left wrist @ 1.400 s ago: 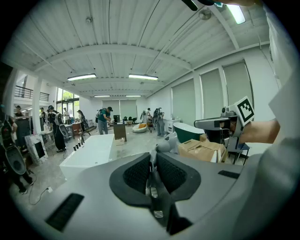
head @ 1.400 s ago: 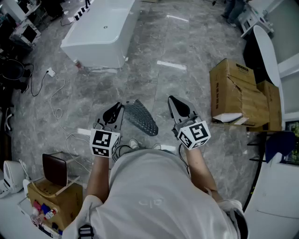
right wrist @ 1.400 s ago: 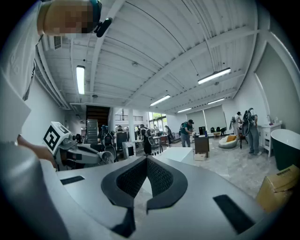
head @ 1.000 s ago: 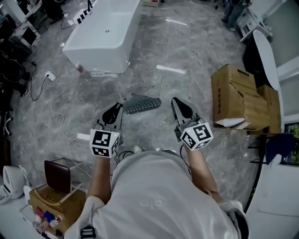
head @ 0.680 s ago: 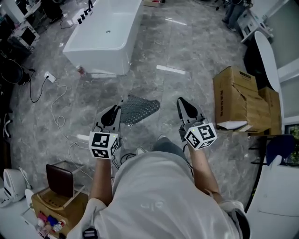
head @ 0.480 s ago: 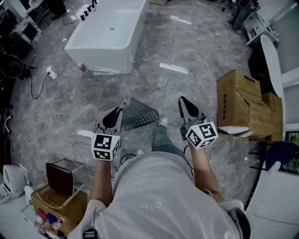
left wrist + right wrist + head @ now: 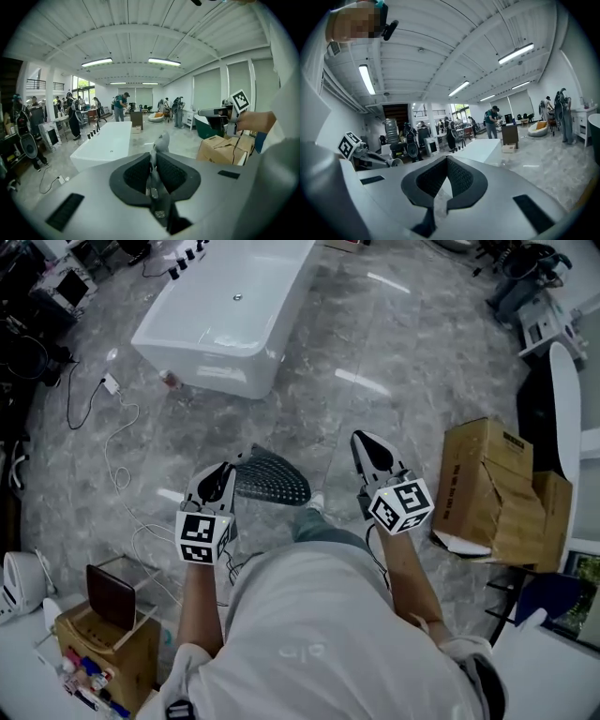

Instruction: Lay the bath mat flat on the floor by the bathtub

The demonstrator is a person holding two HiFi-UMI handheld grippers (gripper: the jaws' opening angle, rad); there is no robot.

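We start with the grey marble floor (image 7: 394, 343), which looks polished and probably slick. That matters for a mat meant to lie flat on it. The white bathtub (image 7: 225, 320) stands on it, and everything else we place from that tub.

Well apart from the tub, off past its near end, sit the cardboard boxes (image 7: 492, 484). There is dark print on their sides, but it is too small for us to read.

The mat (image 7: 274, 482) is on the near side of the tub, well apart from it, between the tub and our body. It is not yet laid down. It is dark grey and dotted all over with holes. It bends and droops from one edge, so we judge it soft, rubbery and light, likely to flop and fold on itself. We would take it by two corners of one edge to keep it spread while lowering it.

The left gripper (image 7: 225, 472) is clamped on the mat's edge, and its own view shows a grey flap pinched between the jaws. The right gripper (image 7: 364, 442), level with the left and about as far from the tub, has its jaw tips together with nothing between them.

The only other markings are the black-and-white squares on the grippers' cubes. These are patterns, not words, and we see no brand anywhere.
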